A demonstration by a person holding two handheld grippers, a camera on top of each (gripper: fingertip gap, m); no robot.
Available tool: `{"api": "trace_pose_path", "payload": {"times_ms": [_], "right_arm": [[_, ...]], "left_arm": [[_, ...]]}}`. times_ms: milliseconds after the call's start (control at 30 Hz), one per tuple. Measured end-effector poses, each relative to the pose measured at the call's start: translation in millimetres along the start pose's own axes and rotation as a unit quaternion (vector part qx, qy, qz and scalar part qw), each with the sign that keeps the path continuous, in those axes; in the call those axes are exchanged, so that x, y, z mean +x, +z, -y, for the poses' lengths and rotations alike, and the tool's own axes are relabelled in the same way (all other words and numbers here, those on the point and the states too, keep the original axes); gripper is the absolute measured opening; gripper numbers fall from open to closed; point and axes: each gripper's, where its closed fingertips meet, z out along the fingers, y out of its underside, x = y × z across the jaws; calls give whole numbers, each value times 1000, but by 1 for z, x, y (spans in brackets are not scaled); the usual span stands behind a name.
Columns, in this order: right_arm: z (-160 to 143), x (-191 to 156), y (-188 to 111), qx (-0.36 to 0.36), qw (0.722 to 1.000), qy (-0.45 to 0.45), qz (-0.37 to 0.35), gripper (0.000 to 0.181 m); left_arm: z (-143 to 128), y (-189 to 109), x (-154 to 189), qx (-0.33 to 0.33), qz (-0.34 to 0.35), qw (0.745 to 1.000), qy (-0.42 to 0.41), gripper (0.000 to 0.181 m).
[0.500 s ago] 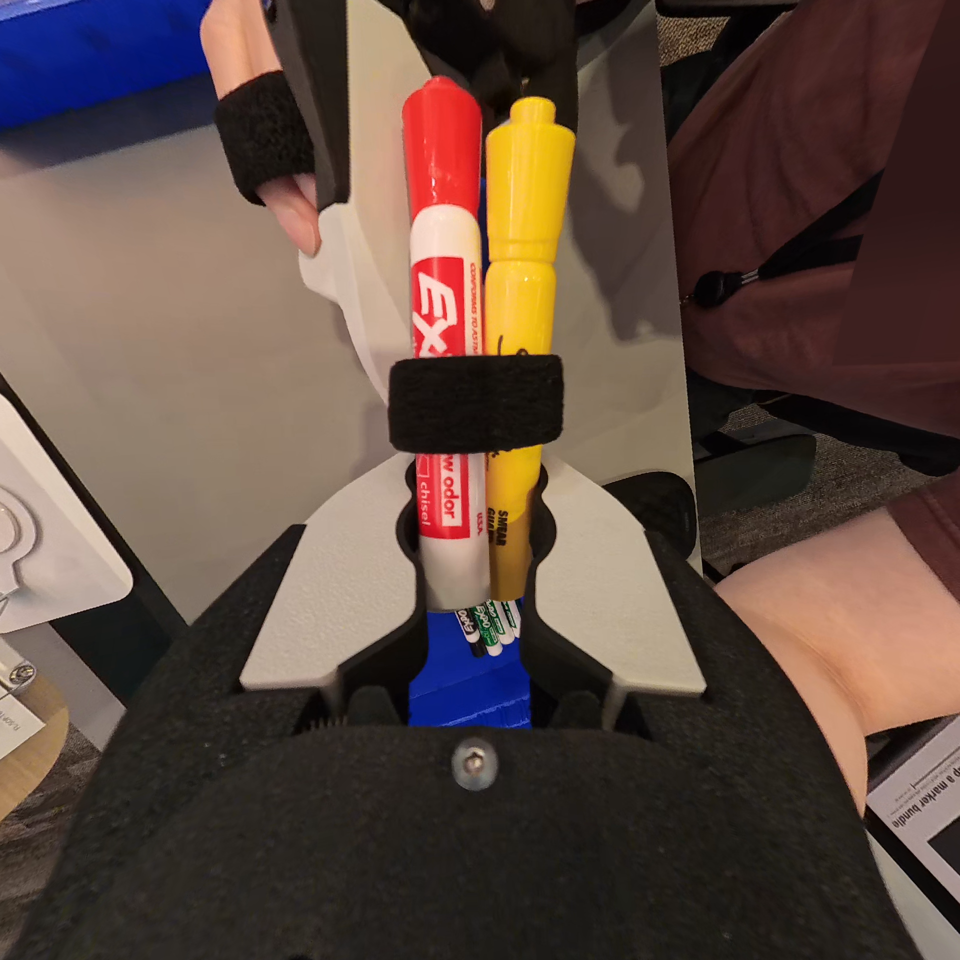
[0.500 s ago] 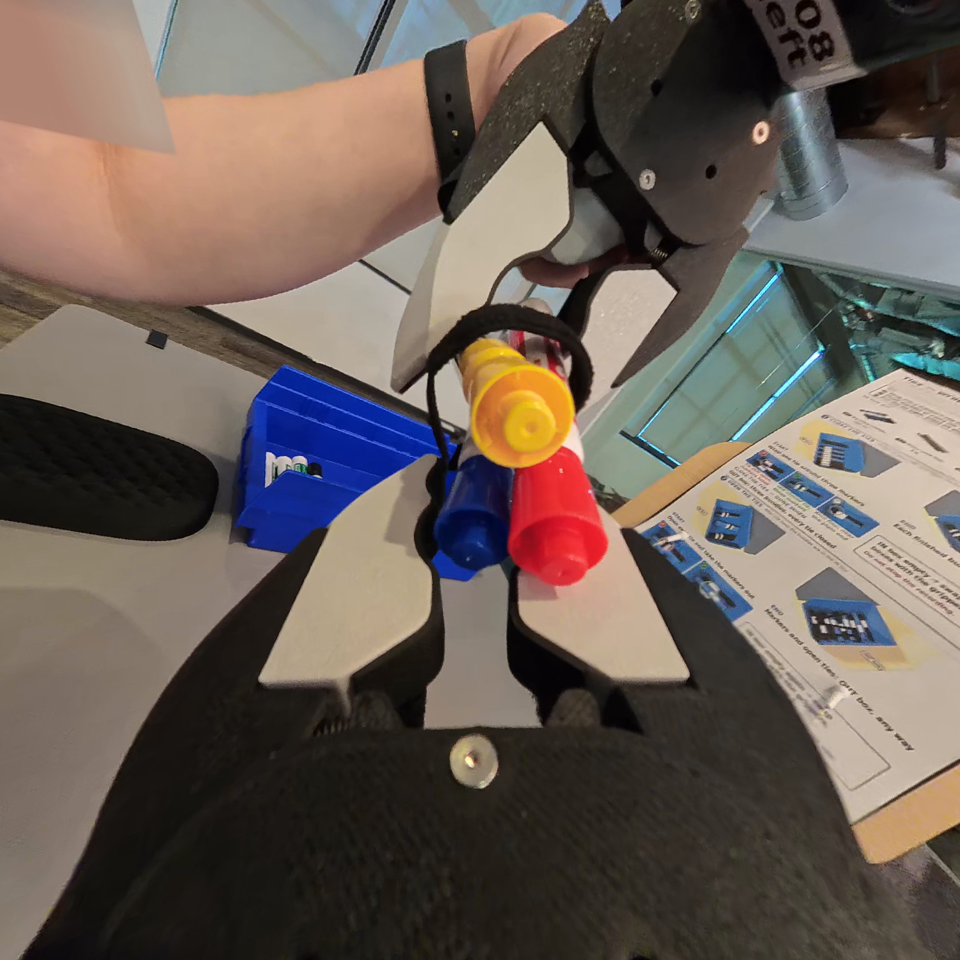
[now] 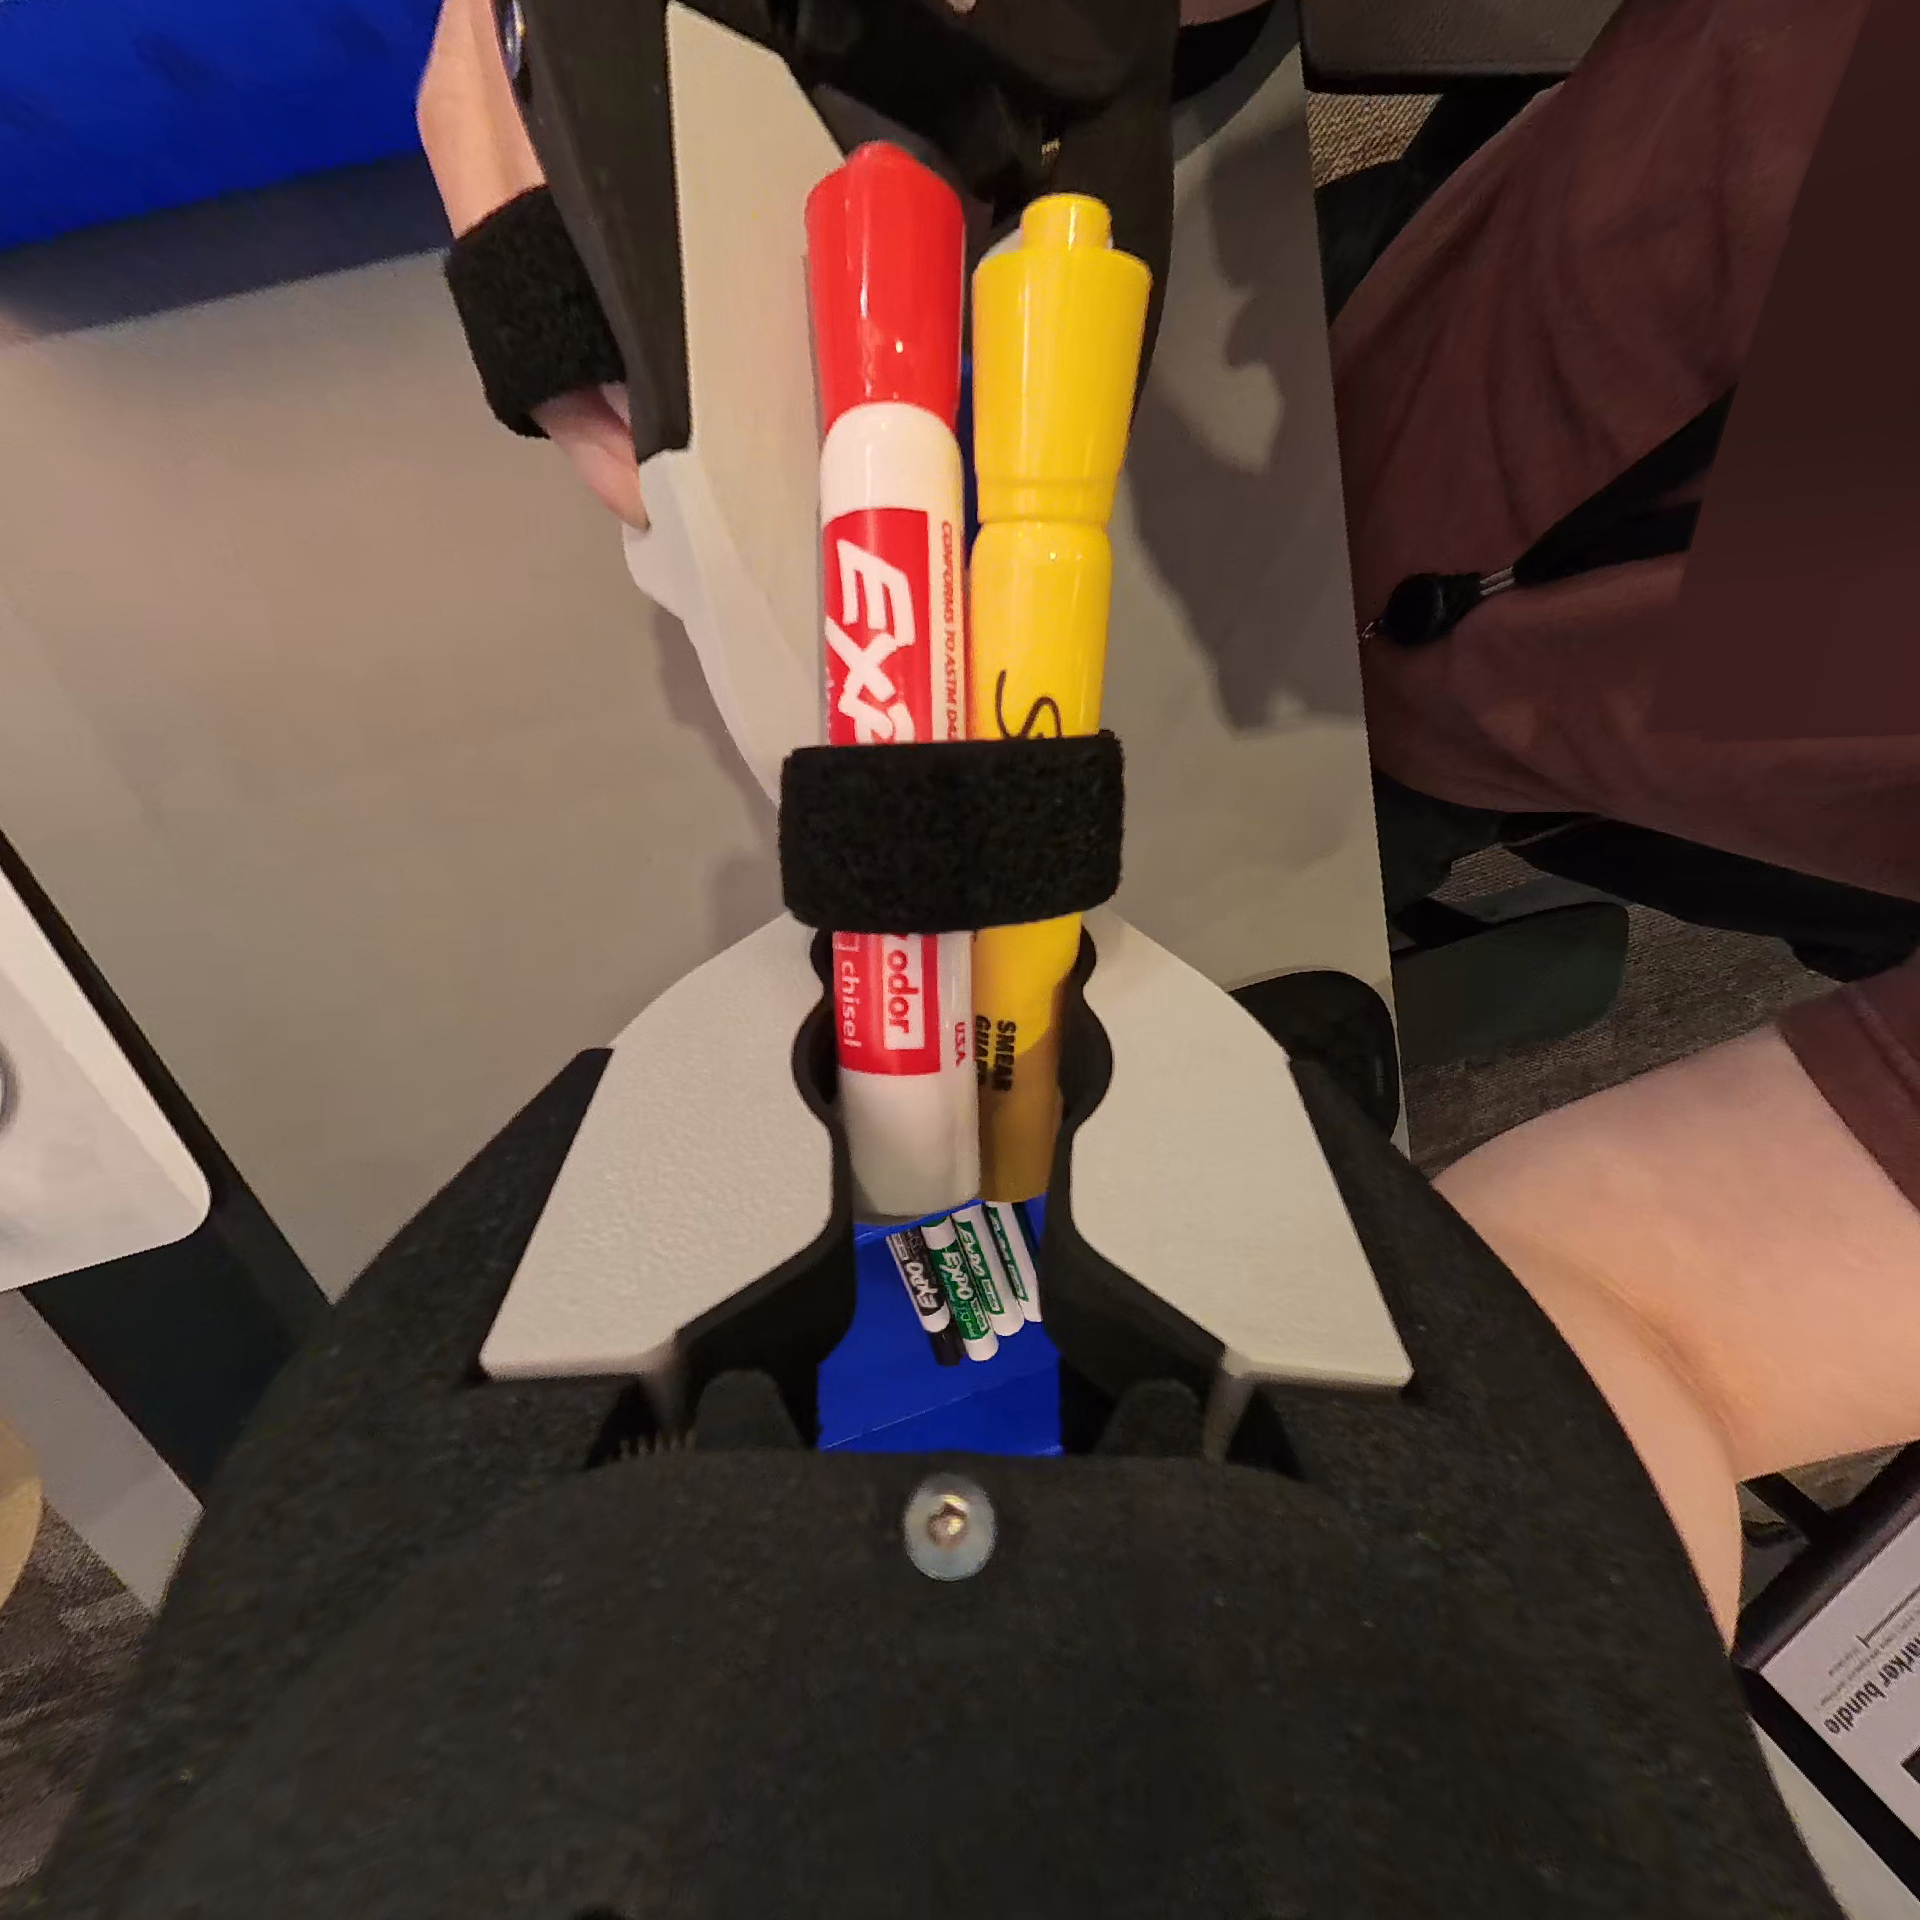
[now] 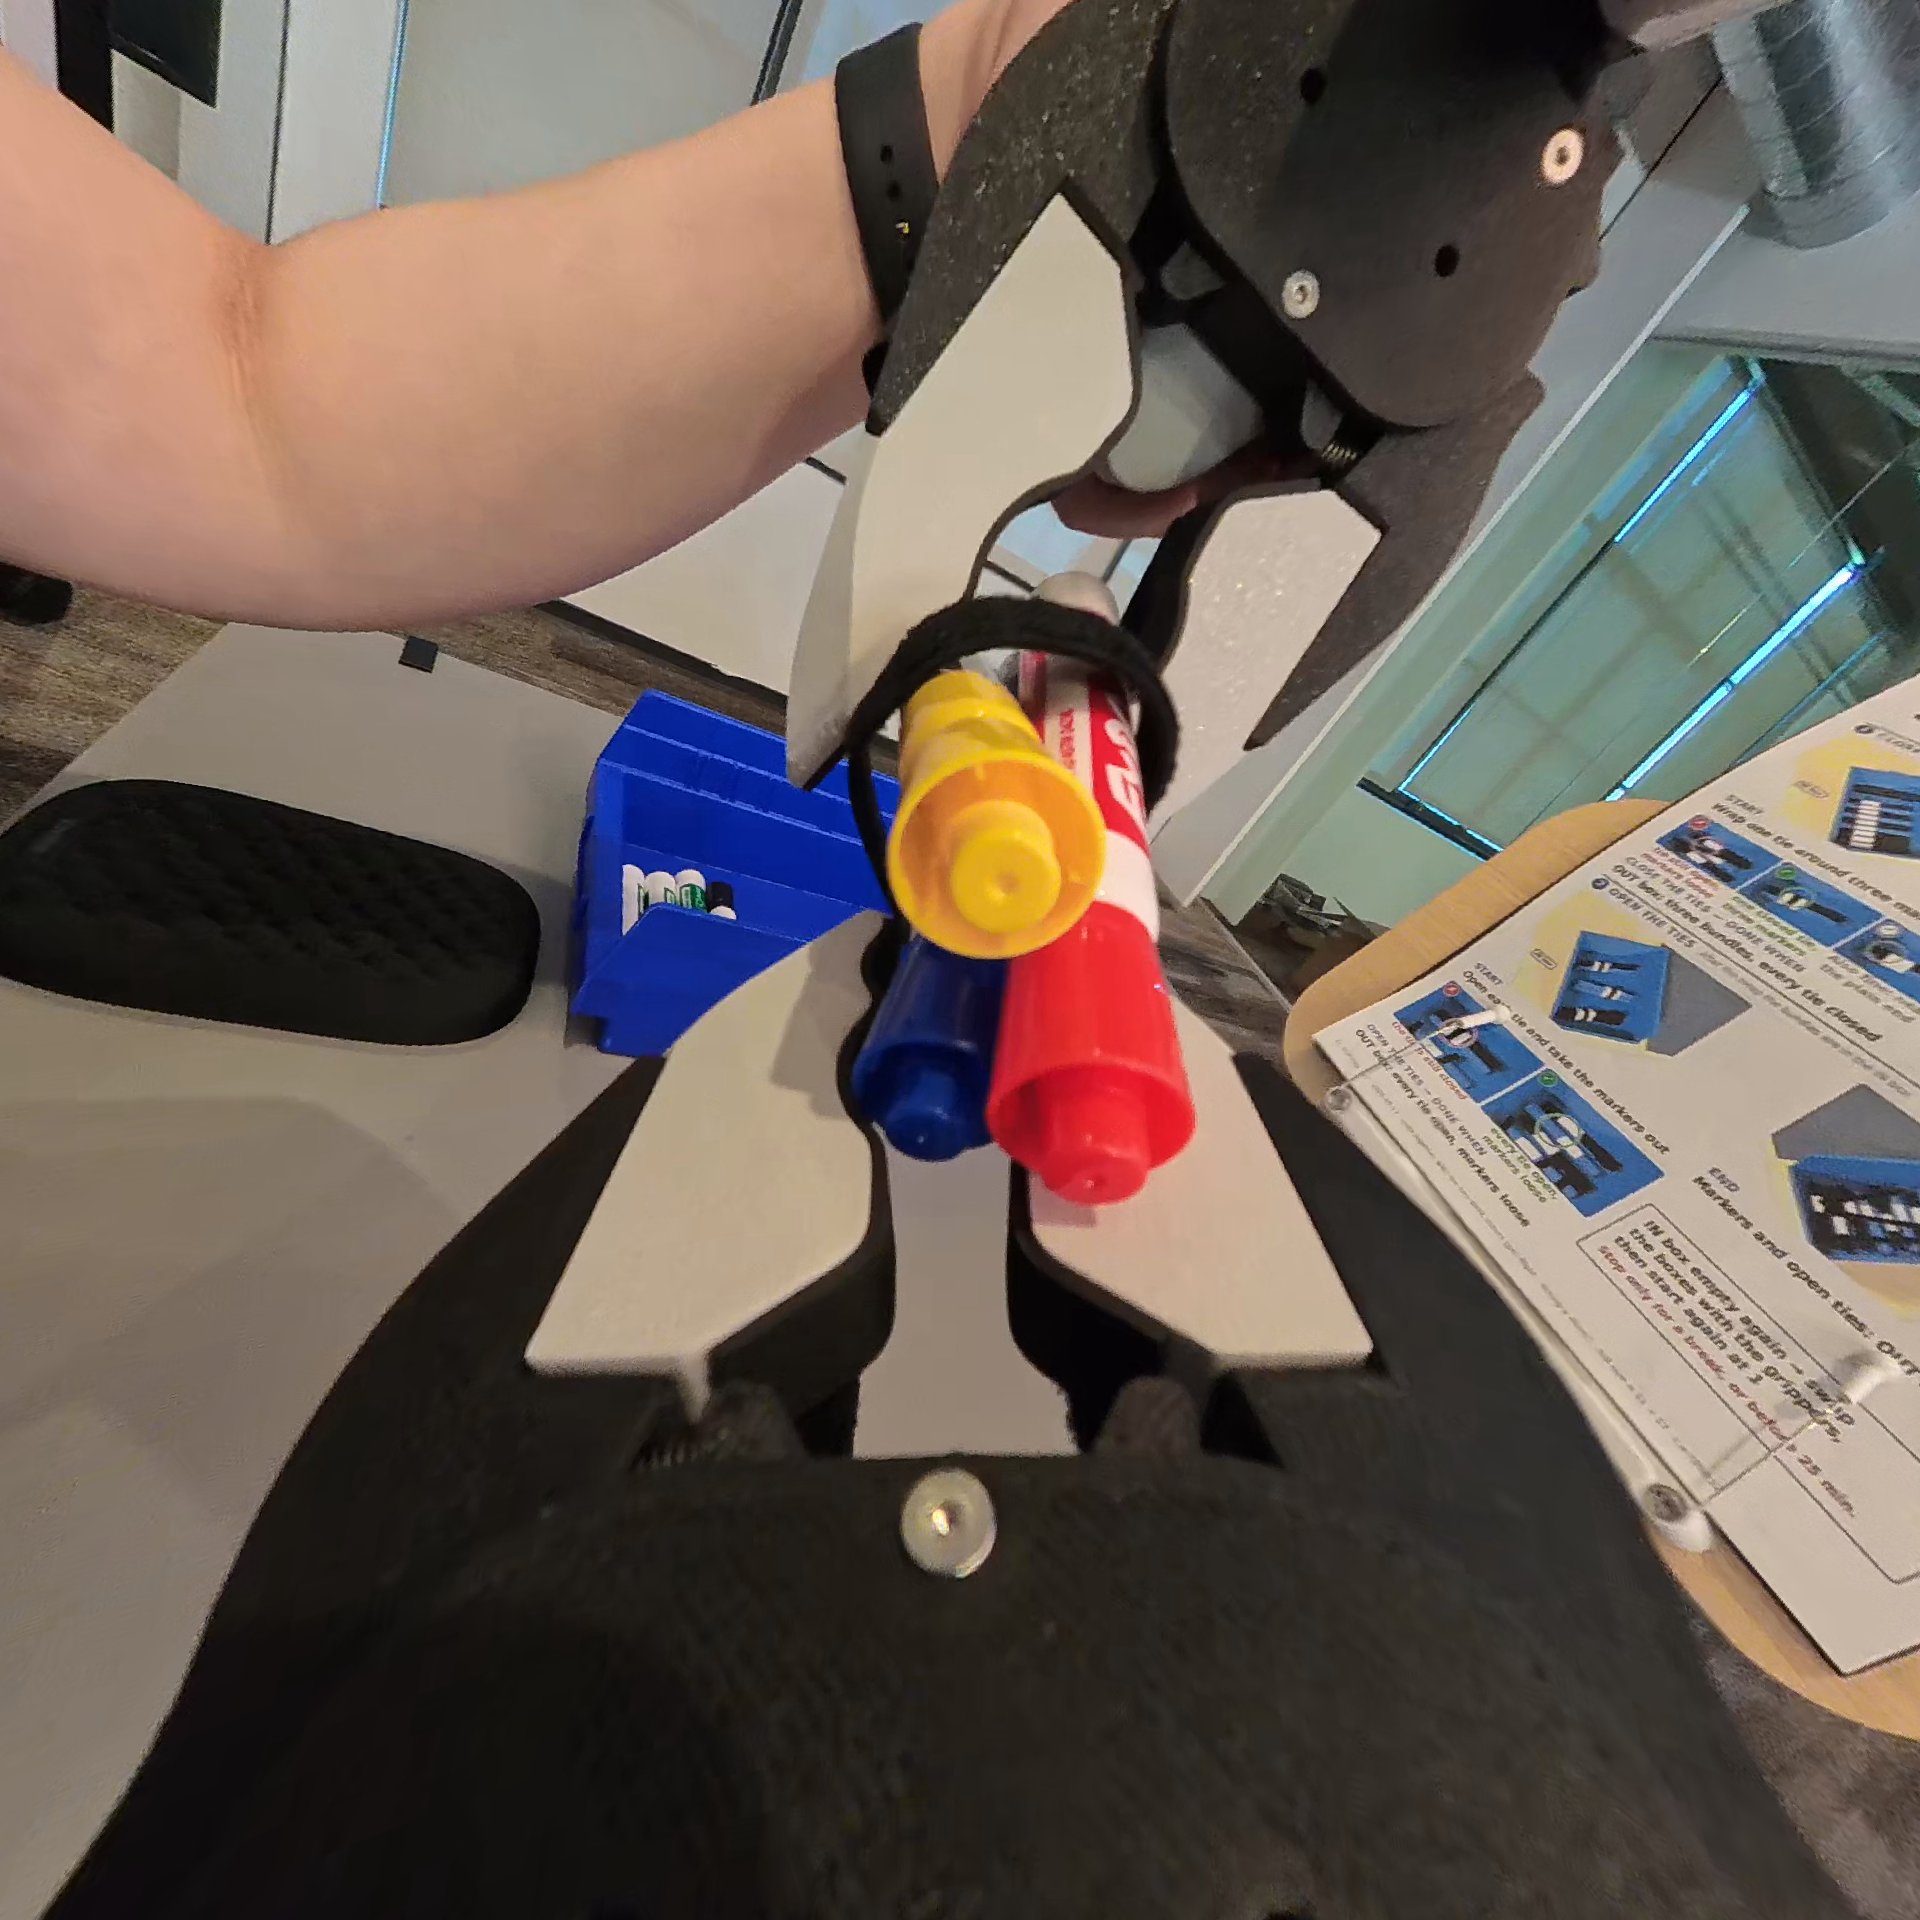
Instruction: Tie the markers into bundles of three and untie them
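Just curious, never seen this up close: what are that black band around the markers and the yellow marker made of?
The black band looks like soft, fuzzy fabric, probably a hook-and-loop strap: matte, fibrous, no shine. The yellow marker looks like smooth, glossy moulded plastic, with light glinting along its cap and barrel.

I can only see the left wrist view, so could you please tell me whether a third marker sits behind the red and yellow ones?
Observer: Yes, in the right wrist view a blue marker lies below the yellow marker, beside the red marker.
Operator: Thank you. Is the tie snug all round?
Observer: It looks slack: the black tie stands off the yellow marker on one side.
Operator: And what is at the cap end?
Observer: The right hand-held gripper has the blue and red caps between its fingertips; whether it grips them I cannot tell.
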Motion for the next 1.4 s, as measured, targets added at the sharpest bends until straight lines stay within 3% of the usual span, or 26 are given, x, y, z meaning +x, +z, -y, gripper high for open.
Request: {"api": "trace_pose_path", "payload": {"times_ms": [933,1400], "right_arm": [[0,-1,0,1,998,-52,-27,20],[-3,-2,3,-8,999,-45,-26,30]], "left_arm": [[1,0,3,-1,-7,1000,5,39],[-1,1,2,-4,-6,1000,3,39]]}}
